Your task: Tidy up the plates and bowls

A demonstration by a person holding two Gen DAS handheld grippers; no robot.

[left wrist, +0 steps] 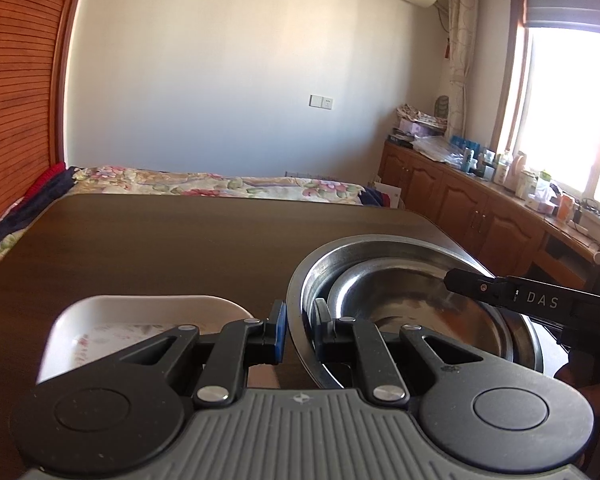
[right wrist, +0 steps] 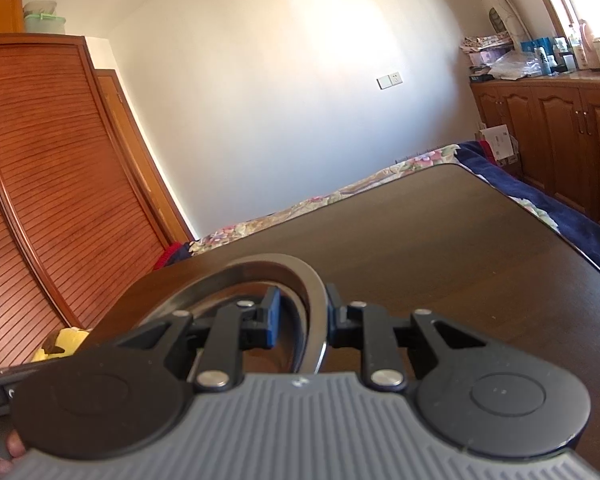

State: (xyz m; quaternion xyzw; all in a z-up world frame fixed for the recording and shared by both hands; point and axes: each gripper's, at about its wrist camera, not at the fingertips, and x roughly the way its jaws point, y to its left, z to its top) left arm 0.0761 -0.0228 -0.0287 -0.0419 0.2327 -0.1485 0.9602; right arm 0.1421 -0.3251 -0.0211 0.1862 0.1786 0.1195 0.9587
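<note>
A large steel bowl (left wrist: 384, 250) sits on the dark wooden table (left wrist: 172, 248), with a smaller steel bowl (left wrist: 416, 300) nested inside it. My left gripper (left wrist: 301, 326) straddles the large bowl's near left rim, one finger outside and one inside, with a small gap on each side. My right gripper (right wrist: 301, 318) straddles the large bowl's rim (right wrist: 314, 300) on its right side, fingers a little apart from the metal; its finger shows in the left wrist view (left wrist: 476, 286). A white square dish with a floral print (left wrist: 140, 320) lies left of the bowls.
The table's far edge borders a bed with a floral cover (left wrist: 220, 184). A wooden wardrobe (right wrist: 52, 184) stands left. Wooden cabinets with cluttered tops (left wrist: 480, 200) run along the right under the window.
</note>
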